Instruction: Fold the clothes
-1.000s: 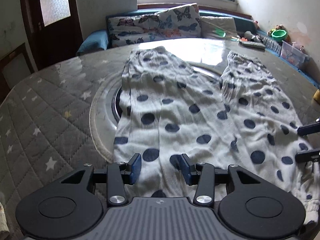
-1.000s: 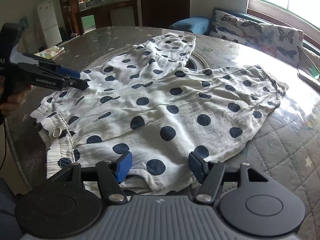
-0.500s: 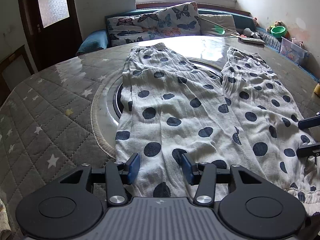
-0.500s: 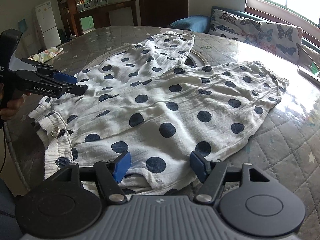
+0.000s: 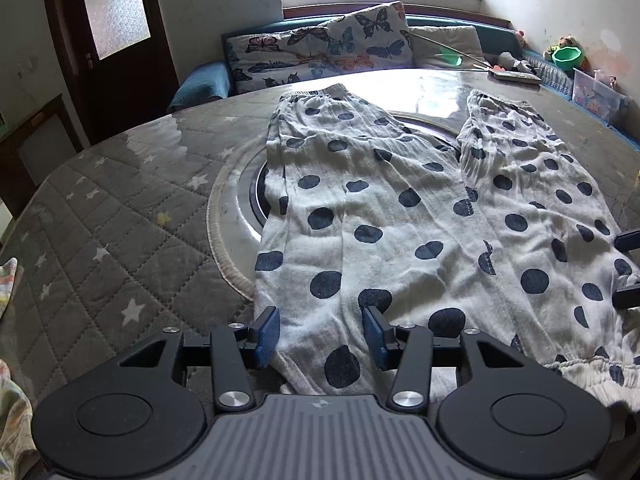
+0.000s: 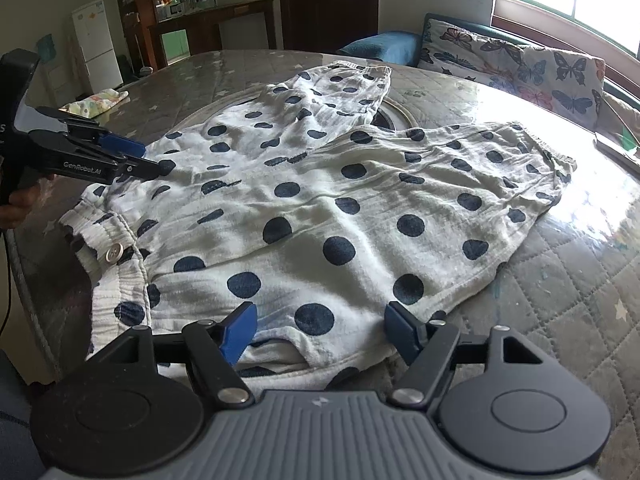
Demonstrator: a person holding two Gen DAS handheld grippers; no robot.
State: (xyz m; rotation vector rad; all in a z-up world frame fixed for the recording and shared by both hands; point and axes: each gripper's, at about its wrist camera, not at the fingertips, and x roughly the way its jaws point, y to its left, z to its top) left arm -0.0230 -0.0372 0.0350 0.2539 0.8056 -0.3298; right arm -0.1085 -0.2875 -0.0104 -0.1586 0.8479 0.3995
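Note:
White trousers with dark blue dots (image 5: 420,216) lie spread flat on the round table, both legs pointing away toward the sofa, the waistband with a button (image 6: 114,254) at the near edge. My left gripper (image 5: 322,332) is open, its jaws just over the near left corner of the waist. My right gripper (image 6: 320,330) is open over the near right side of the waist. The left gripper also shows in the right wrist view (image 6: 136,160), low over the cloth. The right gripper's fingertips (image 5: 626,240) show at the right edge of the left wrist view.
The table has a grey quilted star cover (image 5: 100,240) under glass and a round turntable (image 5: 236,208) under the trousers. A folded patterned cloth (image 6: 96,100) lies at the far left rim. A butterfly-print sofa (image 5: 328,52) stands behind the table.
Both grippers have drawn back slightly toward the near edge of the trousers and stay open. The trousers lie a bit flatter and smoother than a second ago.

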